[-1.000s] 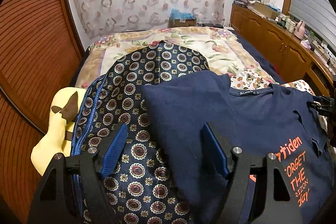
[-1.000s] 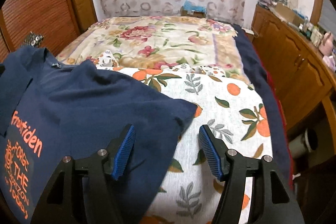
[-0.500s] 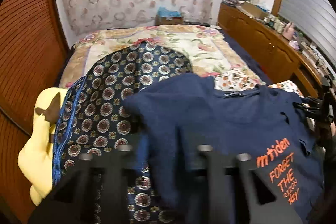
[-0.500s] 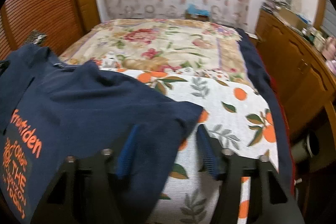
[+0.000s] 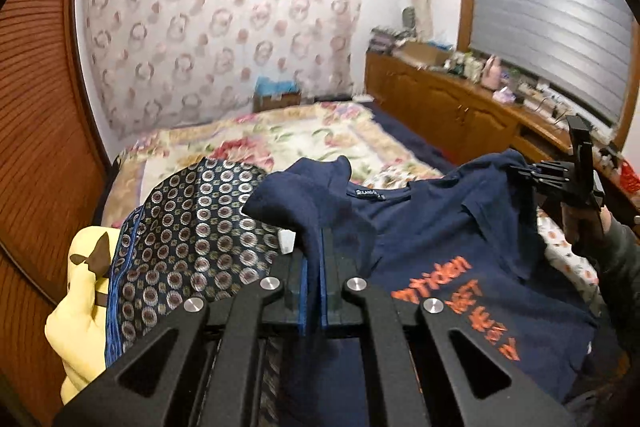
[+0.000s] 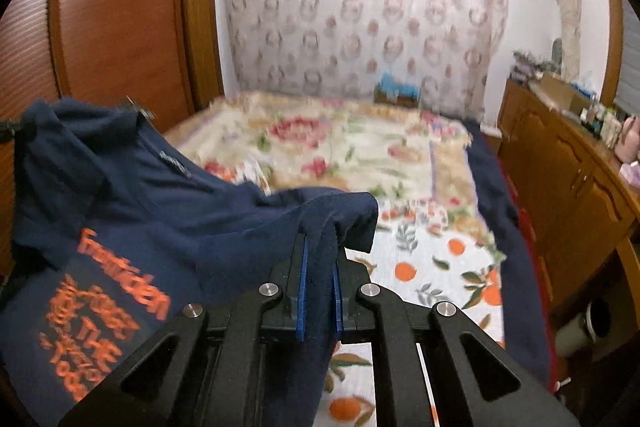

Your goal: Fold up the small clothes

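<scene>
A navy T-shirt [image 5: 424, 227] with orange lettering hangs lifted above the bed. My left gripper [image 5: 314, 255] is shut on its sleeve on one side. My right gripper [image 6: 320, 247] is shut on the other sleeve; the T-shirt [image 6: 132, 211] spreads to its left. In the left wrist view the right gripper [image 5: 560, 183] shows at the far right, held by a hand, with the shirt's edge in it.
A dark circle-patterned cloth [image 5: 192, 223] and a yellow garment [image 5: 80, 303] lie at the left. An orange-print cloth [image 6: 432, 267] and a floral bedspread [image 6: 340, 147] cover the bed. A wooden cabinet [image 6: 568, 179] runs along the right, a wooden wall [image 6: 112, 19] at the left.
Both grippers went from open over the flat shirt to shut on its sleeves. Both have risen, lifting the shirt off the bed.
</scene>
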Demonstrator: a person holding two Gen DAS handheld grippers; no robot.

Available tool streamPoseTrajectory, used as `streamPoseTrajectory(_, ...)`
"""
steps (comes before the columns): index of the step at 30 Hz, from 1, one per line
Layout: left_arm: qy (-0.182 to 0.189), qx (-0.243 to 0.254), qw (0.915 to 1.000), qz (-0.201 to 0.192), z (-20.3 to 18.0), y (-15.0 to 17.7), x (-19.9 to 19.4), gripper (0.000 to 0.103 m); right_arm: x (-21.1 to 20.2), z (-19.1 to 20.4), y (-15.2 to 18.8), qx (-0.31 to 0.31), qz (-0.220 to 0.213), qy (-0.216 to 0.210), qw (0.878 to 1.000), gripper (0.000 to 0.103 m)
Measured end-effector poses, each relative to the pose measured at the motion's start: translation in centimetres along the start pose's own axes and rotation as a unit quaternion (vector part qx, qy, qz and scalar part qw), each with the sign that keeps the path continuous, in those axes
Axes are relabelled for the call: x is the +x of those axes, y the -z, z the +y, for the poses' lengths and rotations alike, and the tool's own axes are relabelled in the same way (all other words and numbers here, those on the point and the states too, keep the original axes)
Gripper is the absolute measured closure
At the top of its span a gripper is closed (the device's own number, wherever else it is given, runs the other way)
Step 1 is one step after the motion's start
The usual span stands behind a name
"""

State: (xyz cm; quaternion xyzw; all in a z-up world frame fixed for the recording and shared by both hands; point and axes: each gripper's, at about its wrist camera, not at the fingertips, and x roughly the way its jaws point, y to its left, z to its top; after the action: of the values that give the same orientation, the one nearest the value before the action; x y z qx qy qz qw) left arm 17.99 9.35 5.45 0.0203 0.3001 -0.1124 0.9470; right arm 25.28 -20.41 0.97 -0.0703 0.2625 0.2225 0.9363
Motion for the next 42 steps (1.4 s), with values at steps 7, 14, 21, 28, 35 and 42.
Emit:
streamPoseTrajectory(7, 0.008, -0.007, 0.9995, -0.030, -2.0, 4.4, -6.2, 0.098, -8.9, 1.6, 2.8, 0.000, -0.049, -0.010, 0.999, 0.094)
streamPoseTrajectory(14, -0.018, -0.026, 0.9983, -0.050, -3.0, 10.7, -11.7, 0.098, -15.9, 3.3, 9.1, 0.006, -0.056, -0.013, 0.998, 0.094)
streamPoseTrajectory(21, -0.027, -0.065, 0.9960, -0.055, -2.7, 16.2, -15.6, 0.098, -24.0, 6.3, 13.0, -0.018, -0.033, 0.009, 0.999, 0.094)
streamPoseTrajectory(28, -0.052, -0.060, 0.9968, 0.011, -2.4, 21.0, -12.5, 0.098, -24.5, 7.2, 16.3, 0.006, 0.031, -0.027, 0.999, 0.093)
streamPoseTrajectory(35, -0.066, -0.080, 0.9940, 0.034, -1.2, 22.5, -11.5, 0.088, -22.2, 6.6, 17.0, 0.020, 0.091, -0.021, 0.995, 0.093)
streamPoseTrajectory(42, -0.070, -0.074, 0.9947, 0.012, -0.8, 21.6, -13.2, 0.053, -22.5, 7.2, 16.9, 0.012, 0.091, -0.019, 0.996, 0.093)
